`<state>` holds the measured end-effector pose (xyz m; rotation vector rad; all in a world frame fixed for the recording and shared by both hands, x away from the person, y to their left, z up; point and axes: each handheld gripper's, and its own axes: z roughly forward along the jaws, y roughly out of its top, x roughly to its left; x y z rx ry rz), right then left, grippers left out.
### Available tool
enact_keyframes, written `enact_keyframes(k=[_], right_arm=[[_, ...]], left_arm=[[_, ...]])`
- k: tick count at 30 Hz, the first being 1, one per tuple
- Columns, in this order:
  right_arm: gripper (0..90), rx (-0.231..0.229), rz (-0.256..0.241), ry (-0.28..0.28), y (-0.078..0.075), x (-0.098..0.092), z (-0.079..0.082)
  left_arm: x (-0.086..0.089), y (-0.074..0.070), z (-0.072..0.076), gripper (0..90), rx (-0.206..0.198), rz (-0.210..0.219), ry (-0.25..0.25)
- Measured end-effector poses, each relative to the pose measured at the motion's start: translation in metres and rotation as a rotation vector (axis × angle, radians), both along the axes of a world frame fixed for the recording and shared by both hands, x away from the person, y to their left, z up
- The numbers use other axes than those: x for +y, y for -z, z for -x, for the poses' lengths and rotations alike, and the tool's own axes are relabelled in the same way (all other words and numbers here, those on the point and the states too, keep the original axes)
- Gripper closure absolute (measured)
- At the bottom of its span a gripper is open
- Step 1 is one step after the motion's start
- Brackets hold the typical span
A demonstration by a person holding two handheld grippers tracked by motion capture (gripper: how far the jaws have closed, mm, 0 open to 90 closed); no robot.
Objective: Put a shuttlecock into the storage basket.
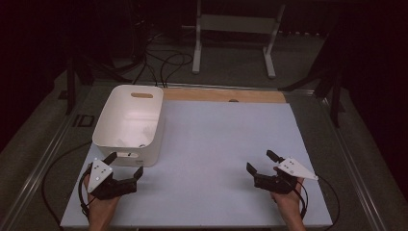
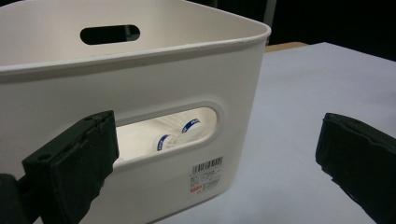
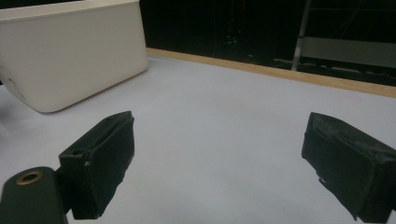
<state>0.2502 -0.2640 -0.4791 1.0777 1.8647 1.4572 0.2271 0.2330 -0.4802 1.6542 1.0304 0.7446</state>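
A white plastic bin with handle slots stands at the left of the pale table. My left gripper is open just in front of the bin's near wall, nothing between its jaws. Through the near handle slot I see white objects with blue markings lying inside the bin. My right gripper is open low over the bare table at the near right, holding nothing. In the right gripper view the bin sits far off to the left.
A wooden strip runs along the table's far edge. Beyond it stand a white metal frame and cables on the floor. A barcode label is stuck on the bin's near wall.
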Motion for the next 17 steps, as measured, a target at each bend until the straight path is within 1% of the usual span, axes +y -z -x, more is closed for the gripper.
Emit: enact_keyframes(k=[8,17], right_arm=[[9.2,-0.007,0.018,0.012,0.0029,-0.0004,0.002],[9.2,-0.014,0.022,0.01,0.0031,0.0004,0.0029]], left_arm=[[0.0013,0.0006,0.0005,0.0,-0.001,-0.007,-0.004],[0.0012,0.0005,0.0008,0.0,-0.004,-0.005,-0.007]])
